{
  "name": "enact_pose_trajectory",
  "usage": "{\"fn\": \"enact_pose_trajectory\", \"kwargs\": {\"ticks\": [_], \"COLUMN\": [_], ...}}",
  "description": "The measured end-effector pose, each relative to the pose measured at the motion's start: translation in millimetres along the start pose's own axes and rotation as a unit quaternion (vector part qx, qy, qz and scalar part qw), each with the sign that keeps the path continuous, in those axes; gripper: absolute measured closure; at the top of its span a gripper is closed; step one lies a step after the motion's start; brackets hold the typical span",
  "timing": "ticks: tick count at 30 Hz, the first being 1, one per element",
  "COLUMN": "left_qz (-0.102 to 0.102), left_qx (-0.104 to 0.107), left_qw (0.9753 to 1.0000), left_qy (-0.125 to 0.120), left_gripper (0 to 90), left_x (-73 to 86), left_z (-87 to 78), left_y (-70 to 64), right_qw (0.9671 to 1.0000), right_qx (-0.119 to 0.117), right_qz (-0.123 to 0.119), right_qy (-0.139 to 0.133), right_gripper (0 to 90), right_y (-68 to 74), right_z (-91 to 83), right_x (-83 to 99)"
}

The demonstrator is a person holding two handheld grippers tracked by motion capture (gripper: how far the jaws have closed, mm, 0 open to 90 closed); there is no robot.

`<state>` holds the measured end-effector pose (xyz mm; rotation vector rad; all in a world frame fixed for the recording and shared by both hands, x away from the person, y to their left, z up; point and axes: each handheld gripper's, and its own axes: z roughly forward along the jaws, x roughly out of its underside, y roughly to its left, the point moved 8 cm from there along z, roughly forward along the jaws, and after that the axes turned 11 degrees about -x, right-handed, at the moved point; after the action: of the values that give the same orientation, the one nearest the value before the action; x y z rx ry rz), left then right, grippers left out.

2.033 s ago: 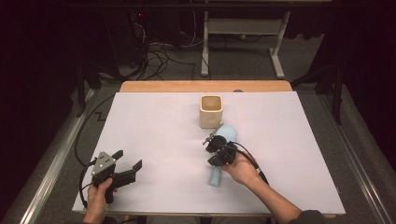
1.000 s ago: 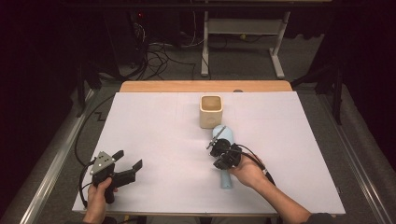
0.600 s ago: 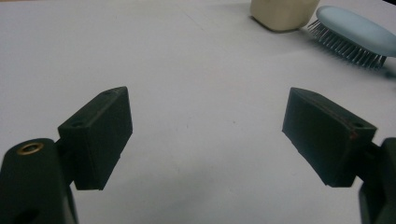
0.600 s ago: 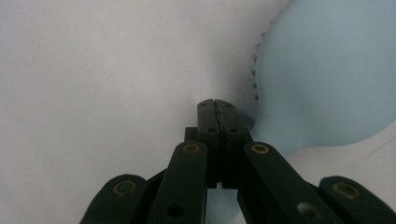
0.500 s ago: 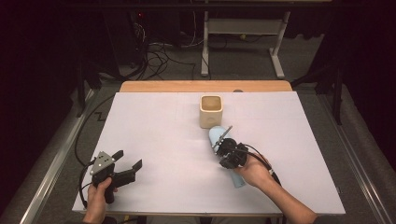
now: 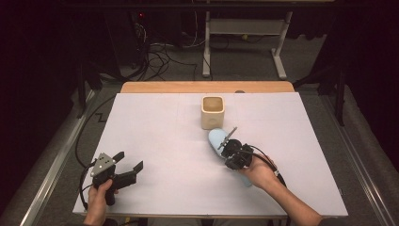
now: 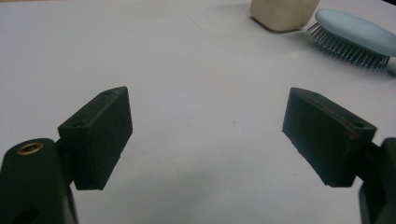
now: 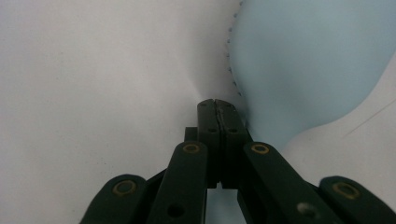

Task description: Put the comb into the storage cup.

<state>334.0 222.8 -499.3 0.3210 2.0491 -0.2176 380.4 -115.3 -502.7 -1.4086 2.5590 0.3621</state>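
A light blue hairbrush (image 6: 217,139) lies bristles down on the white table (image 6: 160,132), its handle running toward the person's right hand. In the right gripper view its pale blue back (image 8: 308,60) sits just beyond the jaw tips. My right gripper (image 6: 227,149) hovers over the brush's neck, and its jaws (image 8: 217,105) are pressed flat together with nothing between them. A cream square cup (image 6: 212,111) stands upright just behind the brush head. My left gripper (image 6: 128,160) rests at the near left, wide open (image 7: 205,107) and holding nothing.
The left gripper view looks across bare tabletop to the cup (image 7: 282,11) and the brush (image 7: 352,35) at the far right. A wooden strip (image 6: 207,87) borders the table's far edge. Cables and a metal stand (image 6: 244,28) sit on the floor beyond.
My right gripper has slid right and nearer along the brush. The brush's handle has swung to the right. The left gripper has stayed put.
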Motion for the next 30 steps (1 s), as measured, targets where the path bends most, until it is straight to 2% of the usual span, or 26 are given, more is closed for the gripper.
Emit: {"fn": "enact_pose_trajectory", "kwargs": {"ticks": [9, 18, 22, 30], "left_qz": [0.001, 0.001, 0.001, 0.000], "left_qx": [-0.001, -0.001, -0.001, -0.001], "left_qw": [1.0000, 1.0000, 1.0000, 1.0000], "left_qy": [0.001, 0.002, 0.002, 0.001], "left_gripper": [16.9, 16.9, 16.9, 16.9], "left_x": [0.2, 0.3, 0.3, 0.3], "left_z": [0.0, 0.1, 0.1, 0.1], "left_y": [-0.2, -0.3, -0.5, -0.4], "right_qw": [0.9999, 0.9997, 0.9997, 0.9986], "right_qx": [0.007, 0.004, 0.000, -0.021], "right_qz": [0.007, 0.013, 0.012, 0.016], "right_qy": [-0.009, -0.019, -0.023, -0.045], "right_gripper": [90.0, 90.0, 90.0, 84.0], "right_y": [-7.7, -8.2, -7.0, -1.7], "right_z": [-3.6, -4.5, -3.2, -5.7], "right_x": [7.0, 10.1, 9.3, 8.3]}}
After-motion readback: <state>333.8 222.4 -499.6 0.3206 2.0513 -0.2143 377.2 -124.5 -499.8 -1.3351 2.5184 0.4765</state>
